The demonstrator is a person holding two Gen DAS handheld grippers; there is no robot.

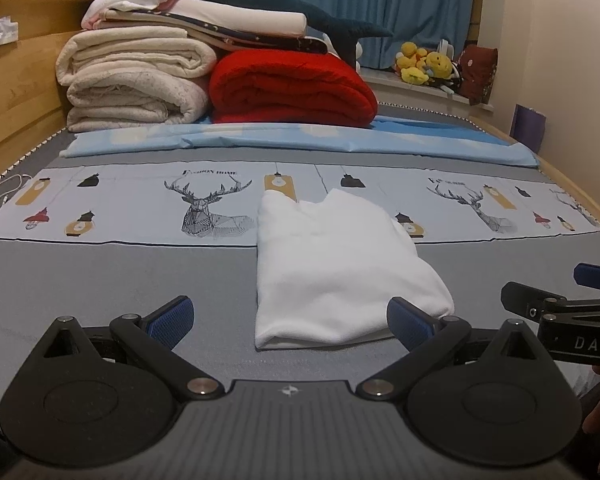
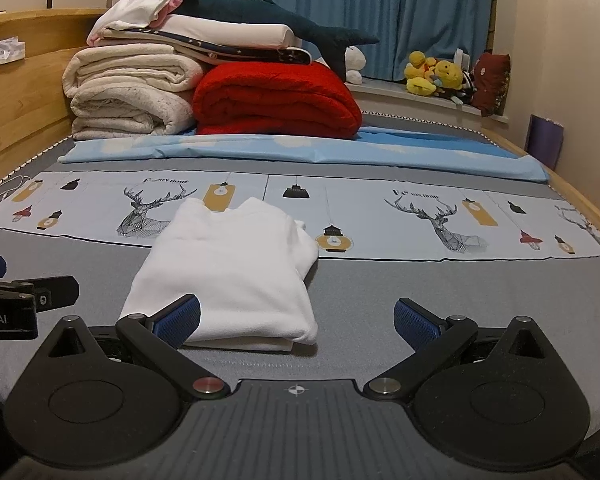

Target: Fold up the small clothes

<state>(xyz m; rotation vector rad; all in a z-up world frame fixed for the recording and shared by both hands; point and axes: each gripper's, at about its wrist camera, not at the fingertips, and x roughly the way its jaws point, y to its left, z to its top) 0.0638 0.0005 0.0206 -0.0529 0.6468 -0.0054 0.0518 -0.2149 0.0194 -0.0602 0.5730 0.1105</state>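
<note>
Nearest the lens, the left black two-finger gripper with blue ribbed pads stands spread wide and holds nothing, its right pad just at the near right corner of the folded white cotton garment. That garment lies flat on the grey bed sheet, its far end reaching onto the pale blue strip printed with deer and lamps. To the right, the right black two-finger gripper with blue ribbed pads is equally wide and empty — its left pad sits at the garment's near left edge. The fold looks nearly finished, so the risk is undoing it: a pad catching only the top layer would peel the stack open, and a pad dragging along the near edge could skew it or bunch the sheet beneath. Closing both claws on the same corner could also knock them together — they are close already.
</note>
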